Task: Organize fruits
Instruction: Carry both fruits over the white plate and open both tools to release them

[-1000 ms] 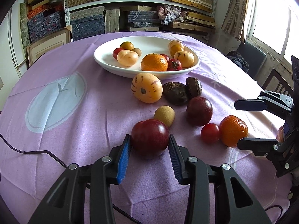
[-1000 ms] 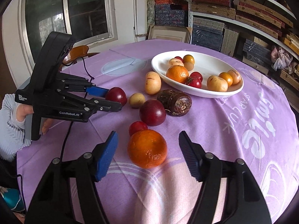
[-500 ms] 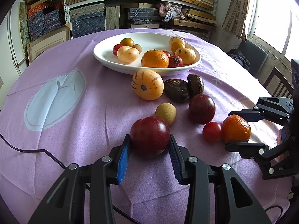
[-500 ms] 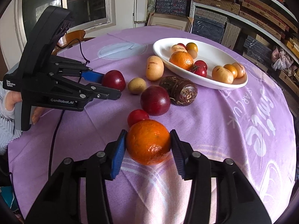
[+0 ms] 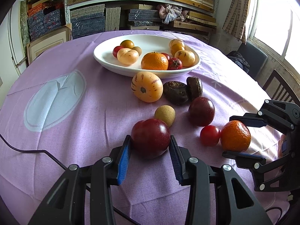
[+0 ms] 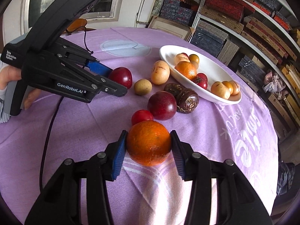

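My left gripper [image 5: 150, 142] is shut on a dark red plum [image 5: 150, 137], held just above the purple cloth; it also shows in the right wrist view [image 6: 121, 76]. My right gripper [image 6: 148, 140] is shut on an orange [image 6: 148, 142], seen in the left wrist view [image 5: 235, 136] at the right. A white oval bowl [image 5: 112, 60] at the back holds several fruits, among them an orange [image 5: 154, 61]. Loose on the cloth lie a striped yellow melon [image 5: 146, 86], a small tan fruit [image 5: 165, 115], a second plum [image 5: 201, 111], a cherry tomato [image 5: 210, 135] and two dark brown fruits [image 5: 176, 92].
The round table wears a purple cloth [image 5: 75, 112] with a pale oval print [image 5: 54, 97]. A black cable [image 5: 28, 151] trails at the left front. Shelves of boxes [image 5: 86, 22] stand behind, a chair [image 5: 279, 88] at the right.
Both grippers have lifted slightly with their fruits. The right gripper, open around the orange a second ago, closed on it. The views tilted a little toward the bowl.
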### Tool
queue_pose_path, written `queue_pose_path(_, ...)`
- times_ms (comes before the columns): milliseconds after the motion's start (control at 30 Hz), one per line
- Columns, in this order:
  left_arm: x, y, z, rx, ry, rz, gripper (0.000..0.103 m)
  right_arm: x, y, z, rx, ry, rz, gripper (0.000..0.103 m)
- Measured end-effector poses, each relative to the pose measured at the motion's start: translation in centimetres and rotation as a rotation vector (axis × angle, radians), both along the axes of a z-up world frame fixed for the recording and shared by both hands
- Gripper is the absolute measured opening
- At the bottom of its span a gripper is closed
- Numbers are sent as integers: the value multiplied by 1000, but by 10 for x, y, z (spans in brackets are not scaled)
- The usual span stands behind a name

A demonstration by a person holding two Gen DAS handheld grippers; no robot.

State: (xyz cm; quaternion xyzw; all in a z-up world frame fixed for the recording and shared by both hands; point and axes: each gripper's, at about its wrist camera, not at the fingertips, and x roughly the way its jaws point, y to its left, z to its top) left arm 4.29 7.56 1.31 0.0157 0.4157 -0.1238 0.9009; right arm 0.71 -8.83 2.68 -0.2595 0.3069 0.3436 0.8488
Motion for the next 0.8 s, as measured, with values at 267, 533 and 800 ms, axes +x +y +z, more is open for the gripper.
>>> queue_pose_path(267, -12, -9, 9, 26, -75, 7, 40, -2, -8, 6, 34, -52, -36, 45)
queue_pose_path(533, -9, -18, 36, 0, -135, -1, 40, 9, -32, 29, 176, -50, -103, 45)
queue_pose_path(800, 33, -22, 74, -4, -181, 5, 40, 44, -56, 81, 329, -36, -171, 45)
